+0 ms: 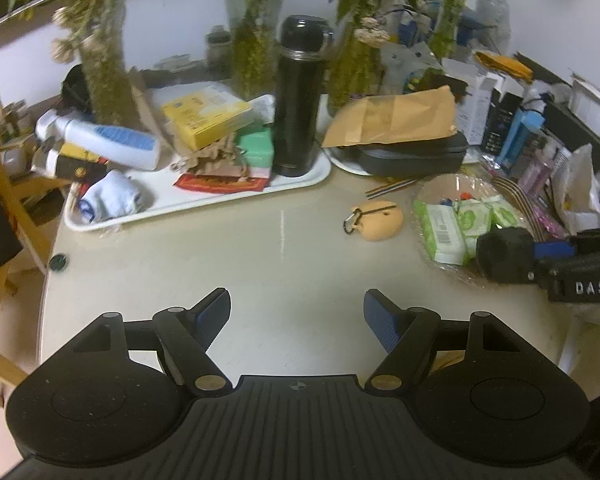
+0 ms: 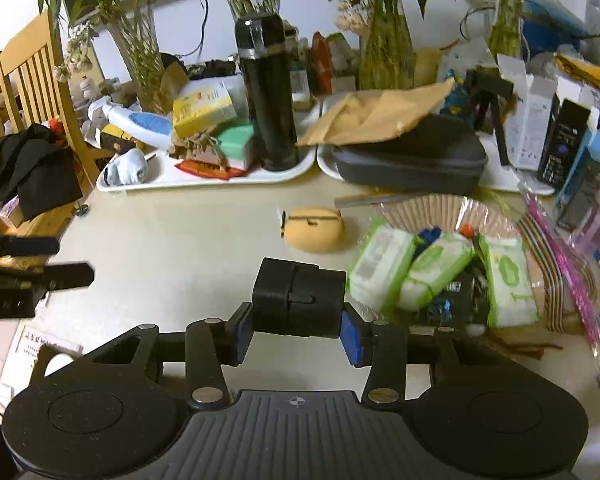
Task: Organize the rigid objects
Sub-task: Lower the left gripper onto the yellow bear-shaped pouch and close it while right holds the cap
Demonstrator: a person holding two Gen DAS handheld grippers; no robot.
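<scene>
My right gripper [image 2: 298,330] is shut on a black box-shaped case [image 2: 298,298], its blue pads pressed on the case's two sides, above the beige table [image 2: 180,240]. In the left wrist view that same black case [image 1: 506,254] shows at the right edge, held over the wicker basket [image 1: 456,188]. My left gripper [image 1: 297,318] hangs open over bare table [image 1: 280,264] with nothing between its fingers. An orange pouch [image 2: 316,228] with a carabiner lies on the table ahead; it also appears in the left wrist view, orange pouch [image 1: 380,220].
A white tray [image 1: 204,200] holds a tall black flask [image 1: 298,96], a yellow box, a green box, a white bottle and a sock. The basket [image 2: 440,208] holds green wipe packs [image 2: 380,264]. A dark zip case [image 2: 410,160] under a brown envelope, plant vases, cartons and a wooden chair [image 2: 32,76] surround.
</scene>
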